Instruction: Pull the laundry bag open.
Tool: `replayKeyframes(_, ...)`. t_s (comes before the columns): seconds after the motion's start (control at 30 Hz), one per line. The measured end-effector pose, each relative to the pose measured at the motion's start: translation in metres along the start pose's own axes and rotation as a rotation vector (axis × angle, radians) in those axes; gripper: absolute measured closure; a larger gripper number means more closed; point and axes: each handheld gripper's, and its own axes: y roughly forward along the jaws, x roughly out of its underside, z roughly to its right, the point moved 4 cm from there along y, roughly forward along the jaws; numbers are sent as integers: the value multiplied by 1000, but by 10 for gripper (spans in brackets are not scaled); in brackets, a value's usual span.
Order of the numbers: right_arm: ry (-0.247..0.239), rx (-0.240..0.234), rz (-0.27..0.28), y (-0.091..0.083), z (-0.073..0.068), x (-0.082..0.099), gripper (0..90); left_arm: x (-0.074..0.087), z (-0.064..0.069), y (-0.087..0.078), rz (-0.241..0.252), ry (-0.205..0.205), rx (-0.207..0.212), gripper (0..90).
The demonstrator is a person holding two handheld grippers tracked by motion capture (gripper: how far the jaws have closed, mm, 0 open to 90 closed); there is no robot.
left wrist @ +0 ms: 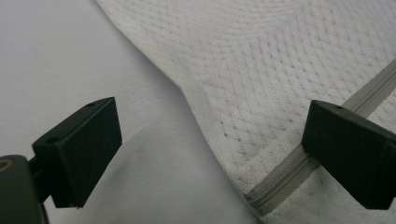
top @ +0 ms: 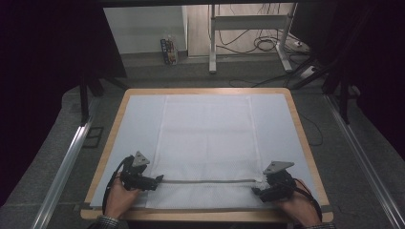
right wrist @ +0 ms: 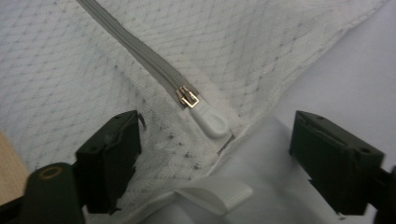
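Note:
A white mesh laundry bag [top: 207, 143] lies flat on the table, with a grey zipper [top: 210, 181] running across its near end. My left gripper [top: 157, 179] rests at the zipper's left end, open, its jaws astride the bag's edge [left wrist: 205, 112] and the zipper end [left wrist: 275, 182]. My right gripper [top: 258, 189] sits at the zipper's right end, open. Between its jaws lie the zipper slider [right wrist: 187, 97] with a white pull tab [right wrist: 212, 120], and a white loop tab [right wrist: 219, 193] at the bag's corner.
A pale blue sheet [top: 282, 124] covers the wooden table [top: 298, 119]. Beyond the far edge are a metal table frame [top: 248, 33], cables [top: 260, 45] and a small box [top: 169, 50] on the grey floor. Metal rails [top: 67, 162] run along both sides.

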Motion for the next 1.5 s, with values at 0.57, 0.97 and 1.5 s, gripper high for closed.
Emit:
replayKeyframes(0.57,33,14,17,-8,-11,2,725,-2,5,2,-3,39,-6,48)
replayKeyframes(0.97,8,-6,99,-18,-7,-3,804,-9,10,0,20,20,22,50)
replayKeyframes(1.5,13,34,9,-11,-4,4,411,-15,23,4,3,60,46,46)
